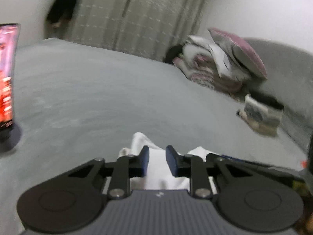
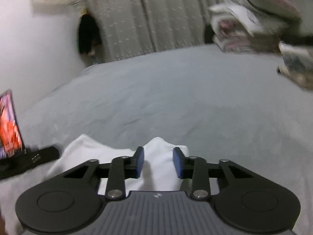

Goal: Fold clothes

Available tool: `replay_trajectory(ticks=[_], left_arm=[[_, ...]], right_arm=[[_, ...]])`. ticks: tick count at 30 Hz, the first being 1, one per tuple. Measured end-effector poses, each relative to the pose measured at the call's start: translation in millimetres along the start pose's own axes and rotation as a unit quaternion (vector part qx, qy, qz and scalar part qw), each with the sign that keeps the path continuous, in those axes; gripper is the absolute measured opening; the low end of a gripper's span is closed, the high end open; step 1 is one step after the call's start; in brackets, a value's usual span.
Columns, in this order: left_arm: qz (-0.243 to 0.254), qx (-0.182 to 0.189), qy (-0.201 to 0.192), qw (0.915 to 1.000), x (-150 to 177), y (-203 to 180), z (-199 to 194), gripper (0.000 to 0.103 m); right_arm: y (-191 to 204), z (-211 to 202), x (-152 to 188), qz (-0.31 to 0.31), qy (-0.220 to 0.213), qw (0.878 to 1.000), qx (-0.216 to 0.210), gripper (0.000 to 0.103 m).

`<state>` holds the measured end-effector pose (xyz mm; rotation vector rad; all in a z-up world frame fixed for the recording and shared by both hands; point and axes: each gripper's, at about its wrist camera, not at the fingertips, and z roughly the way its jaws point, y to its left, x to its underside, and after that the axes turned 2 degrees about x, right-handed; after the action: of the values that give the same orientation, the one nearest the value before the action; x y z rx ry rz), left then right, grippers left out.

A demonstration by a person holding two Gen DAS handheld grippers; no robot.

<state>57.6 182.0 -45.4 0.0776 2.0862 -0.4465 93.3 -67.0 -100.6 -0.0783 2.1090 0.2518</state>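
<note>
Your left gripper [image 1: 157, 161] and right gripper [image 2: 158, 161] jaws stand apart around white garment [image 2: 156, 168] folds at bottom centre, unpinched; lifting now may drop them onto the bed [image 2: 176, 98].

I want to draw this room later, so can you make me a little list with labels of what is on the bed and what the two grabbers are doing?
surface: grey bed cover
garment: white cloth, crumpled under both tools
left gripper: jaws apart, white cloth between the pads, grip unclear
right gripper: jaws apart, cloth fold between them, grip unclear
far right: heap of pink and white folded laundry
left edge: lit phone screen on a black stand
behind: grey curtain
</note>
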Motion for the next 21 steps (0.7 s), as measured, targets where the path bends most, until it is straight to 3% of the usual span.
replay_trajectory(ticks=[5,7,9,11,15,17,19,21], left_arm=[[0.031,-0.036,0.028,0.9985,-3.2,-0.2,44.0,0.012],[0.045,-0.080,0.038,0.9951,1.9,0.4,58.5,0.006],[0.053,-0.119,0.037,0.9908,6.0,-1.9,70.2,0.006],[0.039,-0.133,0.039,0.9895,5.2,-0.3,73.6,0.007],[0.001,-0.133,0.039,0.9903,2.9,6.7,73.2,0.008],[0.000,-0.136,0.036,0.9901,1.6,5.6,70.2,0.011],[-0.001,-0.147,0.026,0.9888,-0.2,2.9,63.6,0.031],[-0.011,-0.149,0.012,0.9887,-1.2,1.4,52.3,0.040]], right_arm=[[14.4,15.3,5.4,-0.043,0.001,0.999,-0.009,0.026],[8.1,28.2,6.5,-0.036,0.022,0.999,0.002,0.025],[-0.3,38.3,8.6,-0.016,0.036,0.999,0.005,0.014],[-9.4,40.7,7.7,0.002,0.038,0.999,0.006,0.007],[-13.1,42.8,5.7,-0.001,0.037,0.999,0.010,0.007],[-11.2,39.6,4.5,-0.004,0.036,0.999,0.010,0.008],[-11.9,33.9,1.8,-0.005,0.033,0.999,0.005,0.012],[-11.8,24.2,1.5,-0.008,0.028,1.000,0.002,0.027]])
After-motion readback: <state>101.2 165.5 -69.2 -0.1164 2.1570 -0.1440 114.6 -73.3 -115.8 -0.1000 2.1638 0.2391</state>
